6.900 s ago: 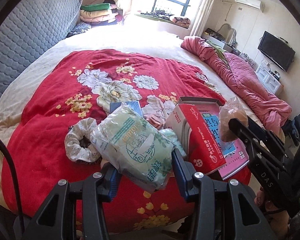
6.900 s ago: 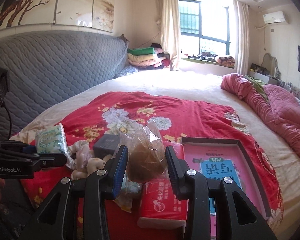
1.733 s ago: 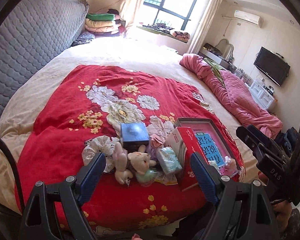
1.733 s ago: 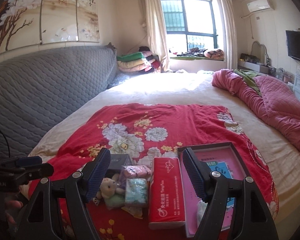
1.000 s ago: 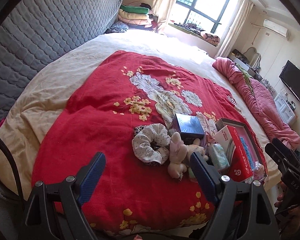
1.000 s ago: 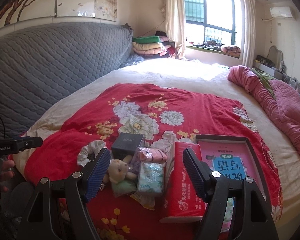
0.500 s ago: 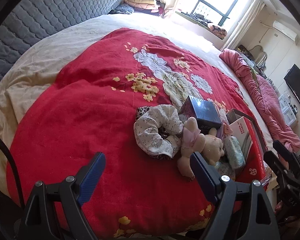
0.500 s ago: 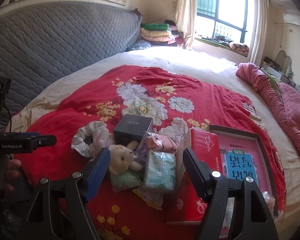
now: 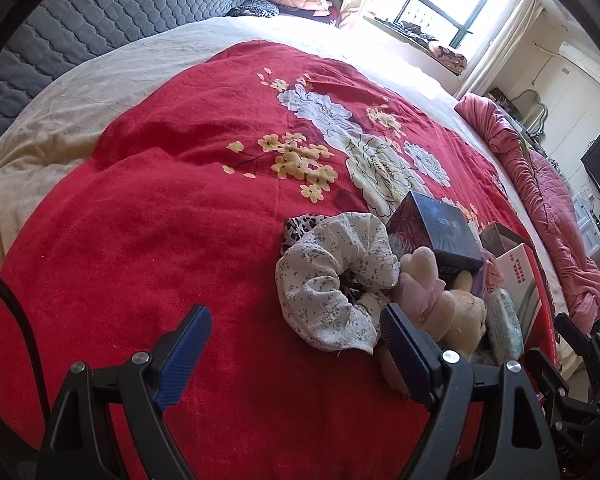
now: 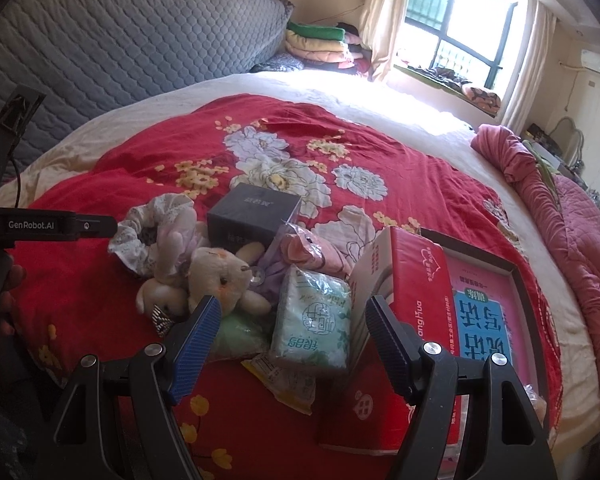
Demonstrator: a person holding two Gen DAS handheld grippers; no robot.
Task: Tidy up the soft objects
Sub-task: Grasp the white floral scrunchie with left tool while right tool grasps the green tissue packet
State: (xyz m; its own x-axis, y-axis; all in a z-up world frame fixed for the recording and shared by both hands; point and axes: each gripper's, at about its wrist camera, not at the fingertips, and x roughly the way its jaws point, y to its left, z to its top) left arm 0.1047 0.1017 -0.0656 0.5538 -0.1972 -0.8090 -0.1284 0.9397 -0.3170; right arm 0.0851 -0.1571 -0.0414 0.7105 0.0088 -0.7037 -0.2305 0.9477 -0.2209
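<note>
Tools, left tool (image 9: 296,350) and right tool (image 10: 294,332), gape wide and empty, while scrunchie (image 9: 334,276), plush rabbit (image 10: 216,280) and tissue pack (image 10: 314,318) at twelve o'clock lie unsorted on the bed (image 9: 140,216), so most work seemingly remains.

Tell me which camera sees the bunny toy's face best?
The right wrist view: the bunny toy faces that camera, eyes and nose showing. The left wrist view catches it from behind, partly hidden by a gripper finger.
</note>
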